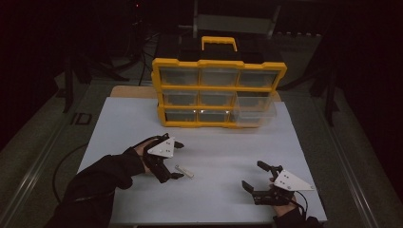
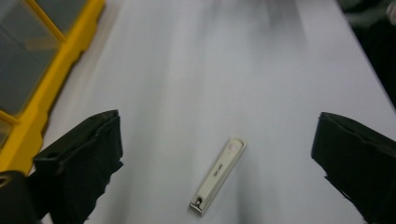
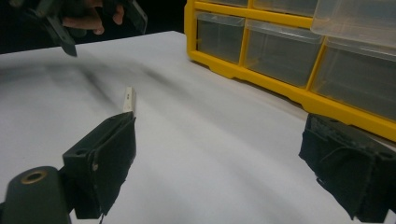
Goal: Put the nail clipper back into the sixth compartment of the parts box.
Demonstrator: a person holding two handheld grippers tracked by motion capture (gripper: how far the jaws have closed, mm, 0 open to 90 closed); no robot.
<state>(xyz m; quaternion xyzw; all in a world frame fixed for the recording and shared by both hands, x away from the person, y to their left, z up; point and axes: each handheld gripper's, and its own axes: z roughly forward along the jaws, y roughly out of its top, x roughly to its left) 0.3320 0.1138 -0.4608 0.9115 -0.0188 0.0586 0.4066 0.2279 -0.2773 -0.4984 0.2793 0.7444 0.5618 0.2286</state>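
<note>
1. We see the clipper [image 2: 218, 176] lying flat on the white worktop [image 1: 214, 142], in line with the gap between the left gripper's [image 1: 177, 160] jaws and just ahead of them; nothing touches it.
2. In the high view the clipper [image 1: 184, 171] sits just to the right of the left gripper, with one jaw above it and one below it in that picture.
3. In the left gripper view its keyring end points toward the camera and its long axis runs slantwise up to the right.
4. We find the left gripper open wide, its jaws bare, with the clipper between them but unpressed.
5. The right gripper [image 1: 253, 177] rests near the front right of the worktop, well apart from the clipper, jaws spread and holding nothing.
6. In the right gripper view the clipper [image 3: 129, 100] peeps out above one jaw, with the left gripper [image 3: 100, 25] beyond it.
7. A yellow organiser [image 1: 219, 92] with clear drawers stands at the back of the worktop; one lower right drawer [image 1: 254, 113] is pulled out.
8. The room around the worktop is dark; we cannot make out more than dim stands and cables.
</note>
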